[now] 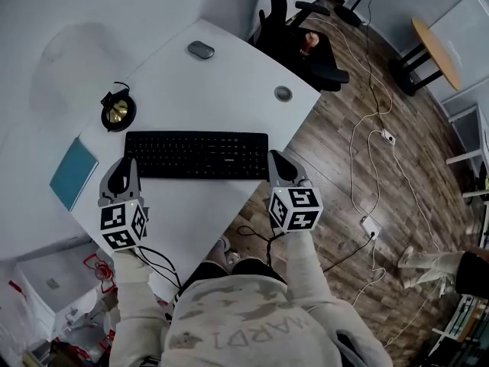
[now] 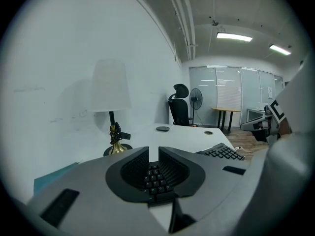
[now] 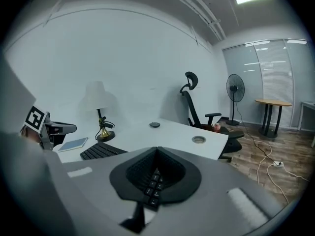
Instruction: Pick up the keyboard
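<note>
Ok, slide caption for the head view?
Handheld left gripper and right gripper poised at either end of the black keyboard on the white desk.

We find free passage over the bare tabletop (image 1: pixel 200 90) behind the keyboard (image 1: pixel 196 154). At its left end the lamp (image 1: pixel 118 111) and teal notebook (image 1: pixel 73 172) narrow the approach; its right end nears the tabletop edge.

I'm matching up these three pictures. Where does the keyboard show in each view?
Head view: keyboard at centre, lying on the desk.
Left gripper view: keyboard right of centre, with more keys showing low at centre.
Right gripper view: keyboard at lower left.
Shared landmark: the lamp, beyond the keyboard's left end.
</note>
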Tool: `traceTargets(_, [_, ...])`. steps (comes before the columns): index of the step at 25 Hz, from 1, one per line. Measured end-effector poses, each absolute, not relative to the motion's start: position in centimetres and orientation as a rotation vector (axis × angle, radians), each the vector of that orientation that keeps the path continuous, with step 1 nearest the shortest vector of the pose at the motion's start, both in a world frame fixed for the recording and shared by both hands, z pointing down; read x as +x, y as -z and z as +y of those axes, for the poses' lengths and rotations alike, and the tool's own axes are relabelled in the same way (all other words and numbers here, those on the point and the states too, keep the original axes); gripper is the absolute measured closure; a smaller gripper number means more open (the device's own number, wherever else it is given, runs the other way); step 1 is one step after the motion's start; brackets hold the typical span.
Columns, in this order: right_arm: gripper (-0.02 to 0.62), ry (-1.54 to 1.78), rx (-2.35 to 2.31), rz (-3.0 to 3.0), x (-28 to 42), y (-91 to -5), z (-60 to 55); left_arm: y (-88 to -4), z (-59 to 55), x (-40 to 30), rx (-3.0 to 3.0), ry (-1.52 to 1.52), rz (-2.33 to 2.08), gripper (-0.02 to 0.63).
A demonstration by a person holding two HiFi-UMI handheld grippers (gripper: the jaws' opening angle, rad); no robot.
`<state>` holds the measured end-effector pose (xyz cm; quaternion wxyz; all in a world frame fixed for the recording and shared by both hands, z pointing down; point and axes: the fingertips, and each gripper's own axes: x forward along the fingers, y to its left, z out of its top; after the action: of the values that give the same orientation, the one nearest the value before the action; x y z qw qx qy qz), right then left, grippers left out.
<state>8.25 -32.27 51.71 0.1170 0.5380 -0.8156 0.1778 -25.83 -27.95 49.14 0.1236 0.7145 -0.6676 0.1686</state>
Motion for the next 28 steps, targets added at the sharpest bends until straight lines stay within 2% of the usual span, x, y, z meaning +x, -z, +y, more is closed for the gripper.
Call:
traceTargets(6, [0.581,-0.606,1.571,-2.319,8.3,-54.7,-33.2,-52.7,-29.0,-27.9,1.995,-0.542,-1.921,0.517])
traceTargets(8, [0.537,-0.631,1.558,-2.302,8.2,-55.7,-33.5,-53.7,-29.3,-28.5,1.971,-0.567,-1.913,0.504])
traceTargets(10, [0.536,-0.649,1.548,-2.284,8.1,-56.6,-33.7,-54.9,-29.6,-29.0,1.951,-0.591,-1.902,0.493])
traceTargets(15, [0.481,-0.693,1.527,-2.241,7.9,-58.8,-33.9,-57.3,-30.2,-30.0,1.904,-0.644,-1.885,0.462])
traceTargets(23, [0.357,-0.768,1.47,-2.204,7.0,-61.6,-34.5,-59.8,-30.7,-31.9,1.846,-0.672,-1.883,0.422])
traceTargets(28, [0.321,-0.808,1.471,-2.185,7.0,-62.7,-34.8,-61.0,-30.9,-32.1,1.842,-0.689,-1.854,0.402])
